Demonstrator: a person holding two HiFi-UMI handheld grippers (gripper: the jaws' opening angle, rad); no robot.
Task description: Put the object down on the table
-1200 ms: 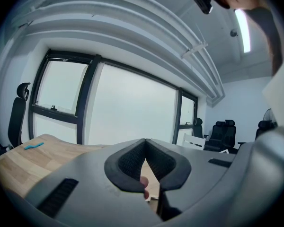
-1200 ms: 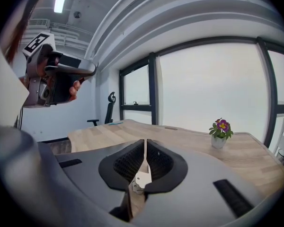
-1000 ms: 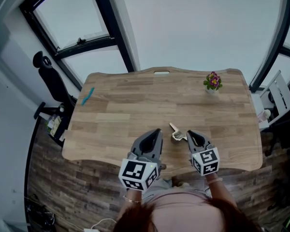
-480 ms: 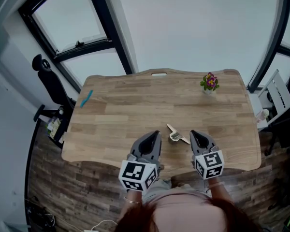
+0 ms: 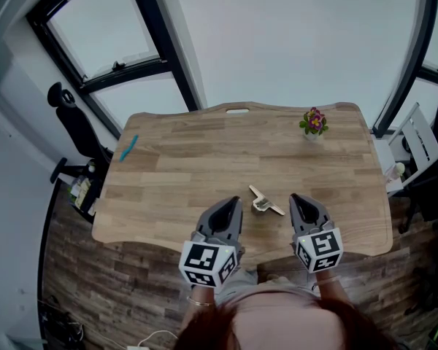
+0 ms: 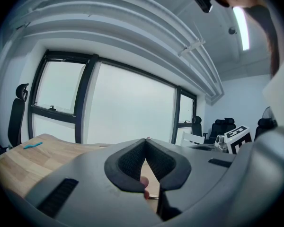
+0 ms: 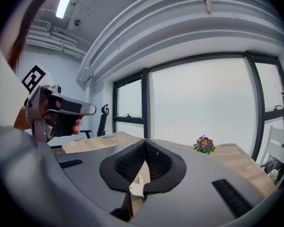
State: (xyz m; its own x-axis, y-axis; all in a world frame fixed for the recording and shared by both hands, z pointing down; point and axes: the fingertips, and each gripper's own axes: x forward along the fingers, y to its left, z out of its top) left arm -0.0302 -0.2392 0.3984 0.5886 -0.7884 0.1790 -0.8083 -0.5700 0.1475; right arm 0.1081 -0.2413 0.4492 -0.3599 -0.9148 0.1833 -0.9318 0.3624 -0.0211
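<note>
In the head view, the small pale object of tan and silvery parts (image 5: 265, 203), too small for its kind to be told, lies flat on the light wooden worktop (image 5: 204, 159) near the front edge. It is between the two tools and touches neither, so the putting-down looks done. The left hand-held gripper (image 5: 233, 202) and the right hand-held gripper (image 5: 298, 197) hover on either side of it, close to the person's body, probably so that the object rests undisturbed. Well apart from it, a small potted plant with purple and yellow flowers (image 5: 313, 122) stands near the far right corner. A slim teal pen-like thing (image 5: 128, 147) lies towards the left edge. Both are clear of the working spot.

In the left gripper view, the ribbed black pads (image 6: 131, 161) meet at their tips with nothing between them. The tool is closed and empty, and it points over the worktop towards the window.

In the right gripper view, the ribbed pads (image 7: 131, 162) are likewise pressed together on nothing. A pale shape shows through the gap beneath them. It is probably the object lying on the worktop beyond, not a thing gripped.
</note>
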